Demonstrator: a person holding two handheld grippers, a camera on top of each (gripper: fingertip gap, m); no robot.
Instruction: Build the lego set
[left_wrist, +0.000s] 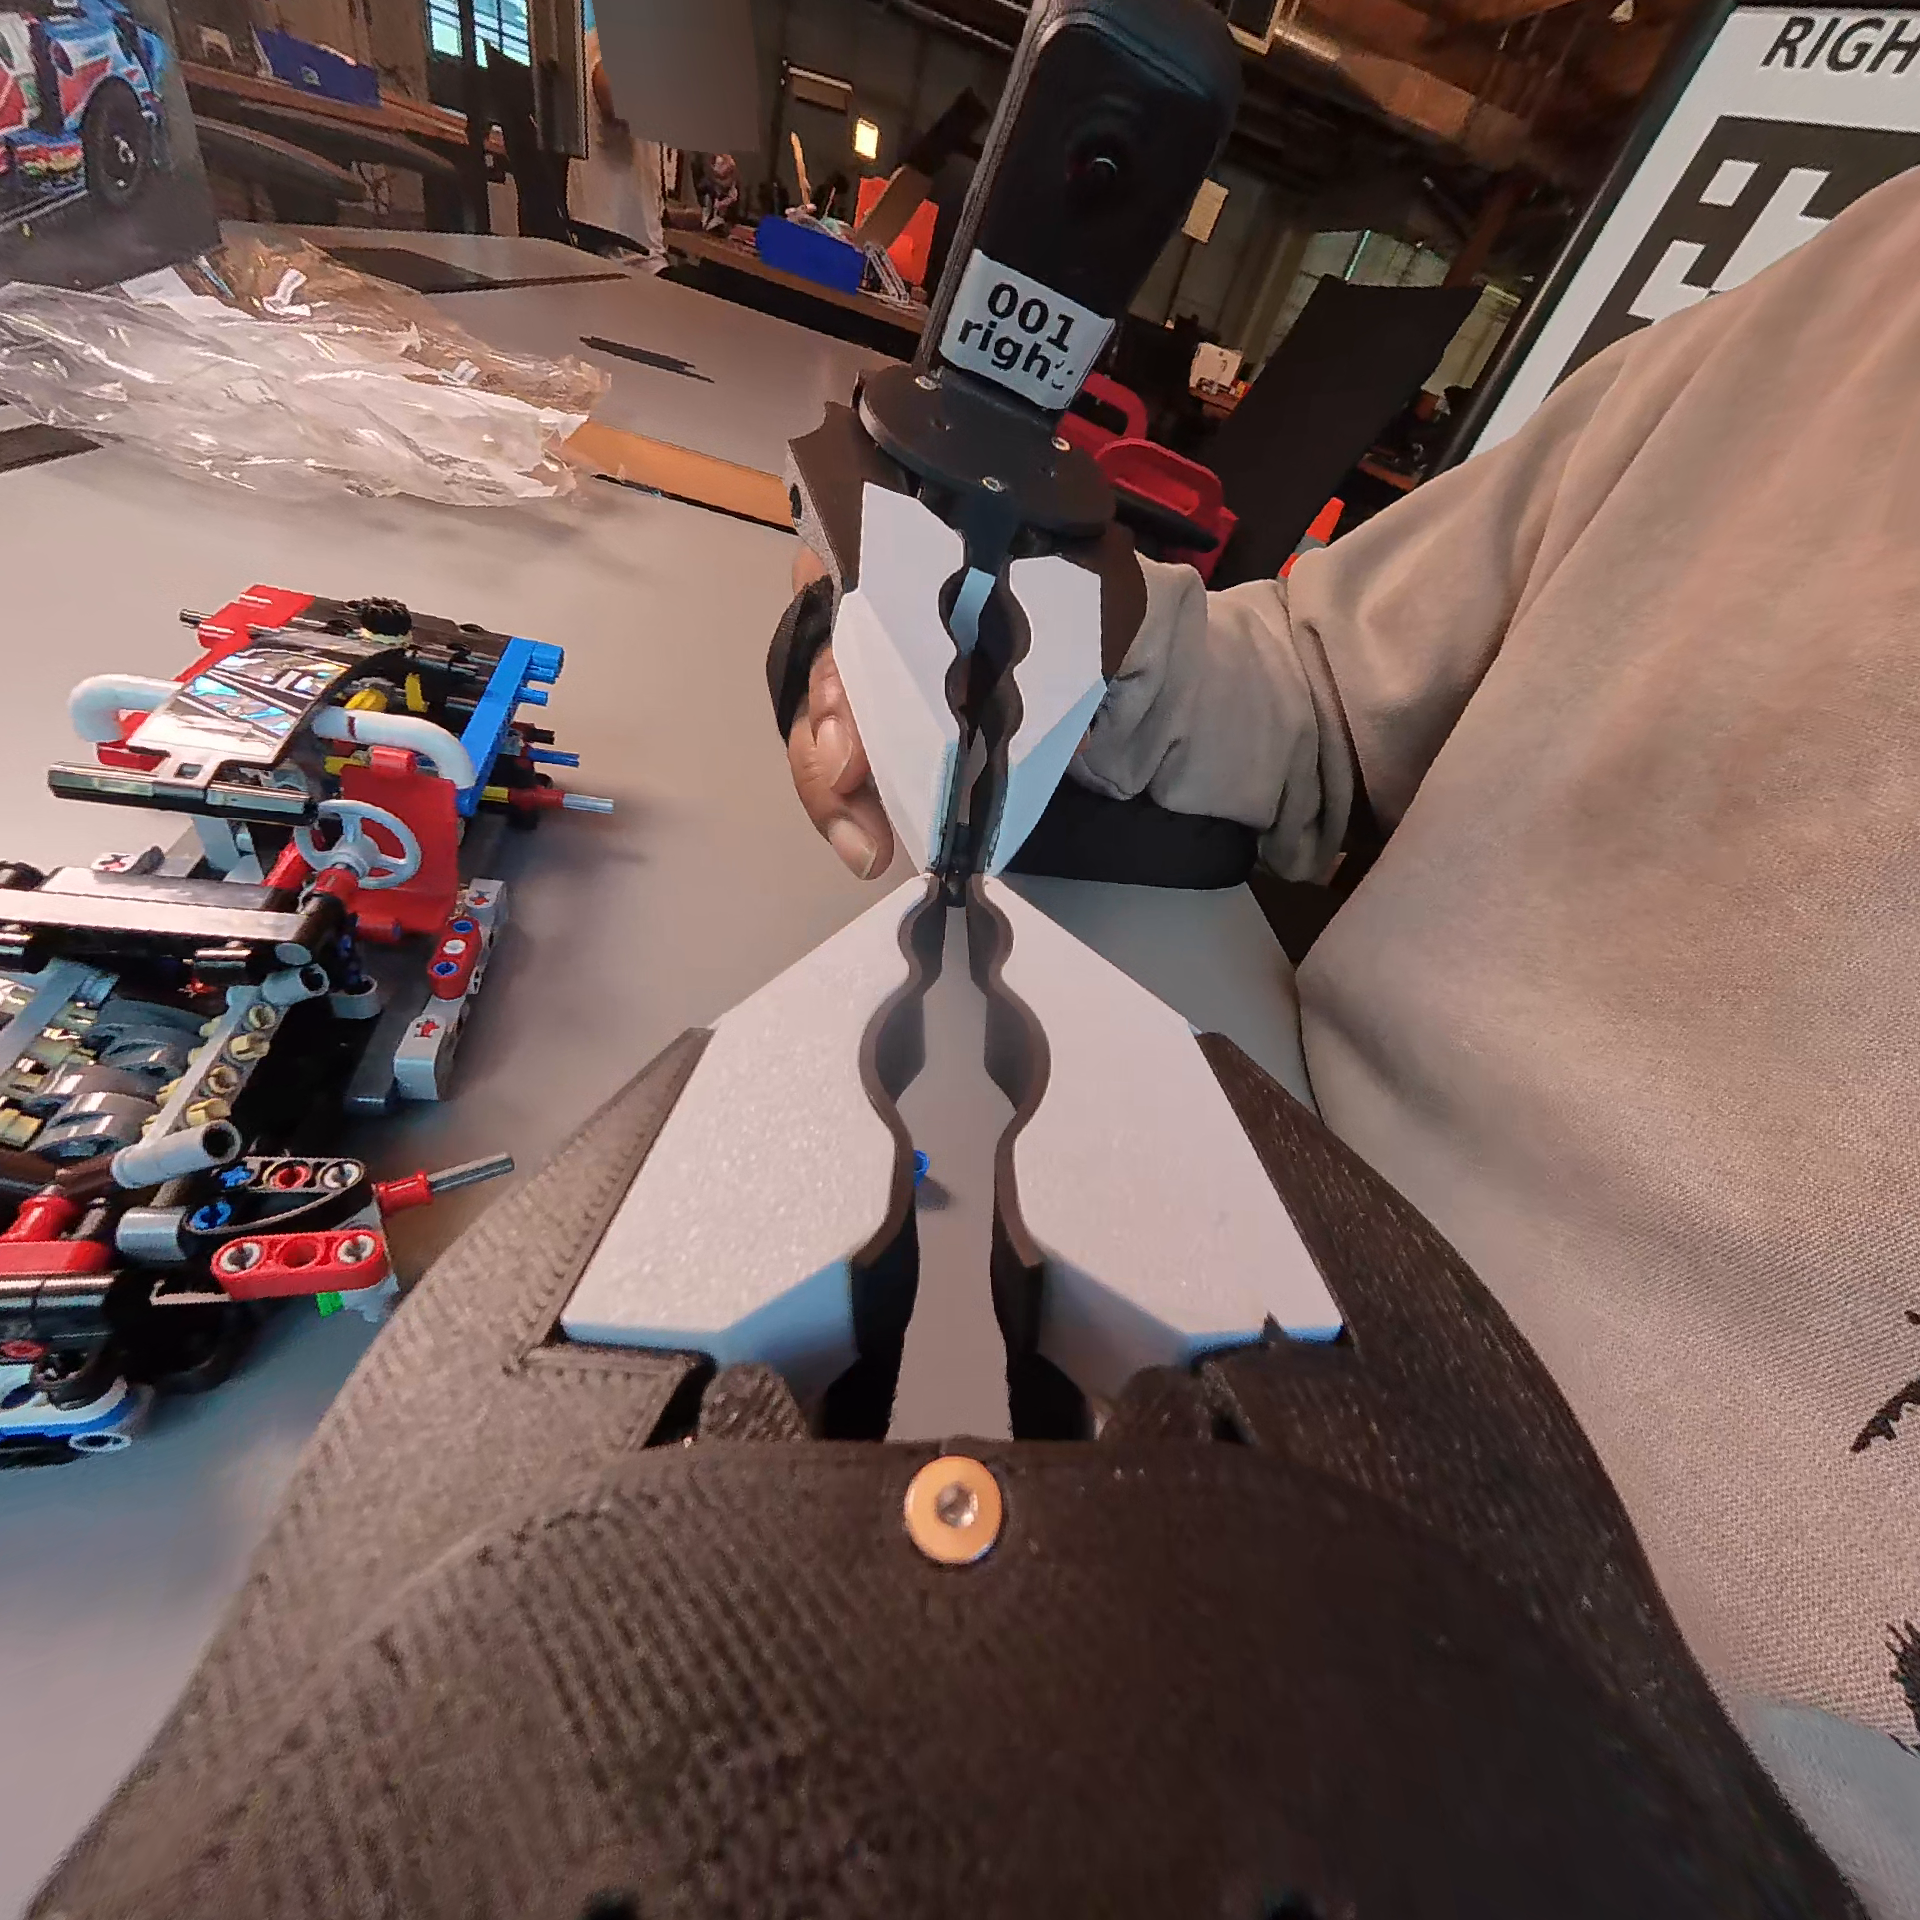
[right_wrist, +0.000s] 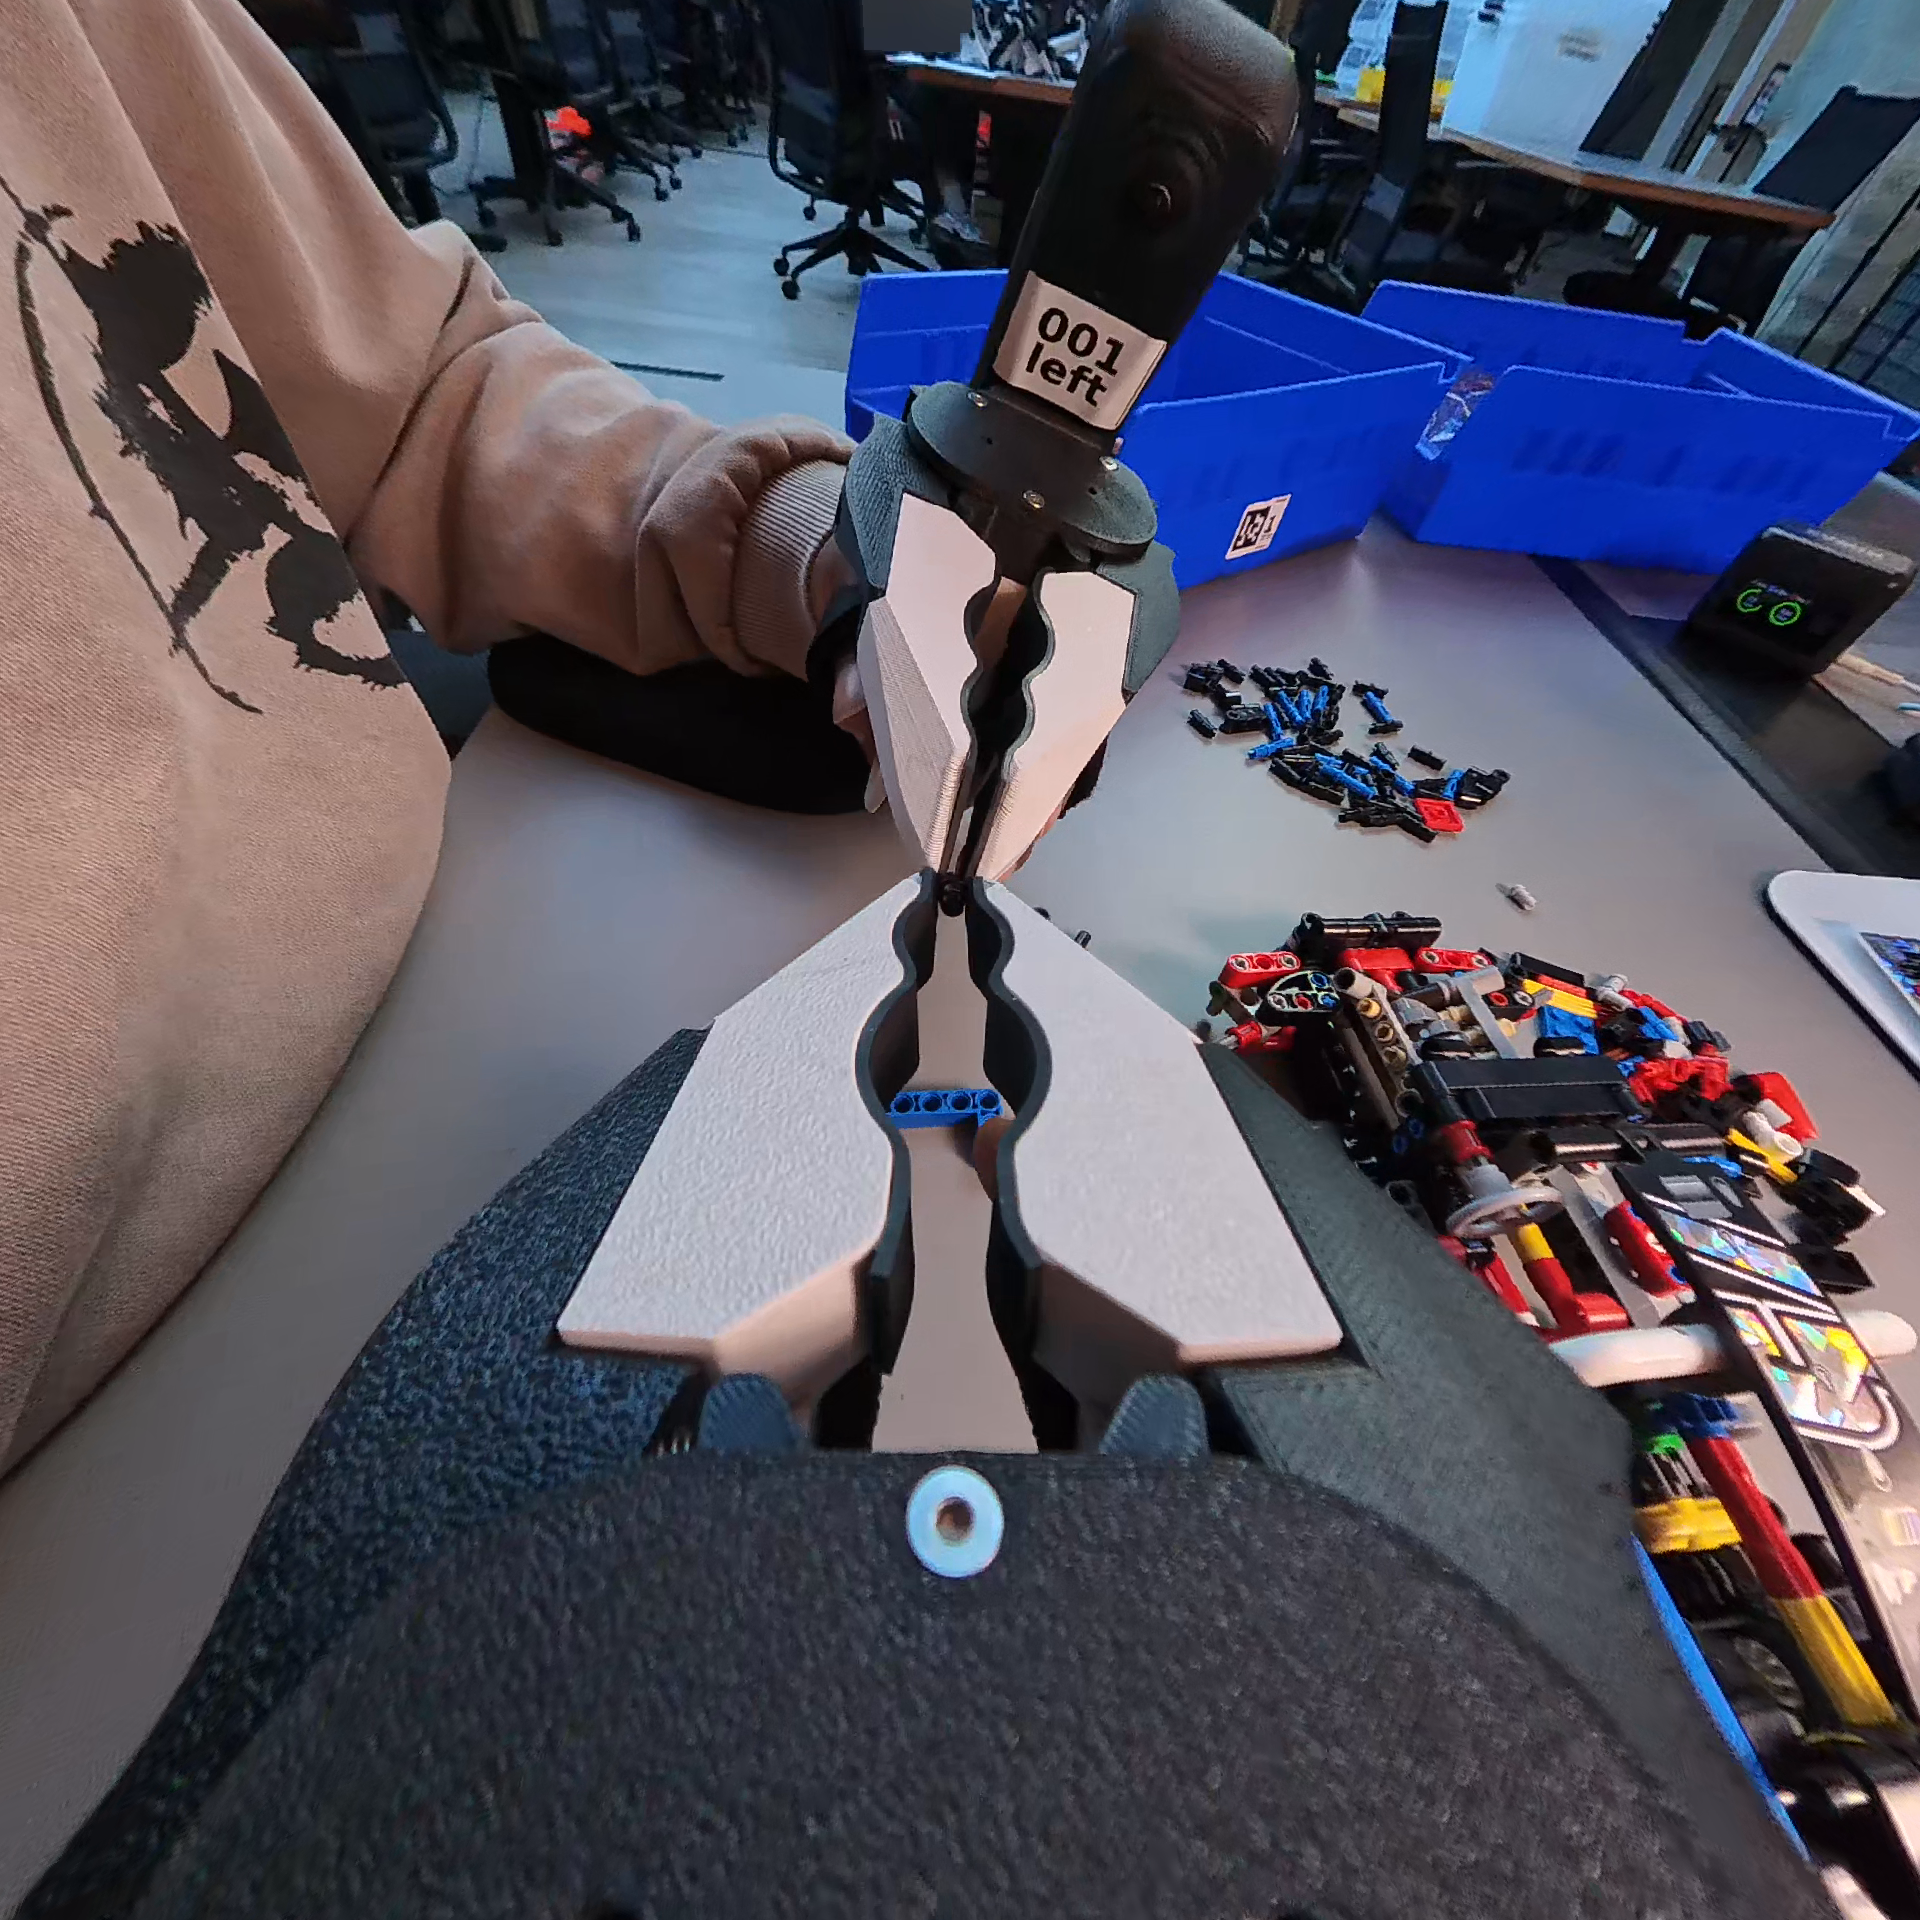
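My left gripper (left_wrist: 951, 896) and my right gripper (left_wrist: 961, 854) meet tip to tip above the grey table (left_wrist: 675, 644). Both are shut, and a small black pin (right_wrist: 951, 898) is pinched where the tips meet. In the right wrist view my right gripper (right_wrist: 951, 891) faces the left gripper (right_wrist: 961, 857) the same way. The partly built lego car (left_wrist: 260, 935) lies on the table beside them, and also shows in the right wrist view (right_wrist: 1558, 1143). A short blue beam (right_wrist: 940, 1104) lies on the table under the right gripper.
A pile of loose black and blue pins (right_wrist: 1340, 738) lies farther out, with a small grey pin (right_wrist: 1517, 894) near it. Blue bins (right_wrist: 1299, 436) and a small black device (right_wrist: 1797, 603) stand behind. Crumpled clear bags (left_wrist: 260, 384) lie beyond the car. The person's sleeve (right_wrist: 582, 540) is close. My two grippers' fingertips are within a few centimetres of each other.
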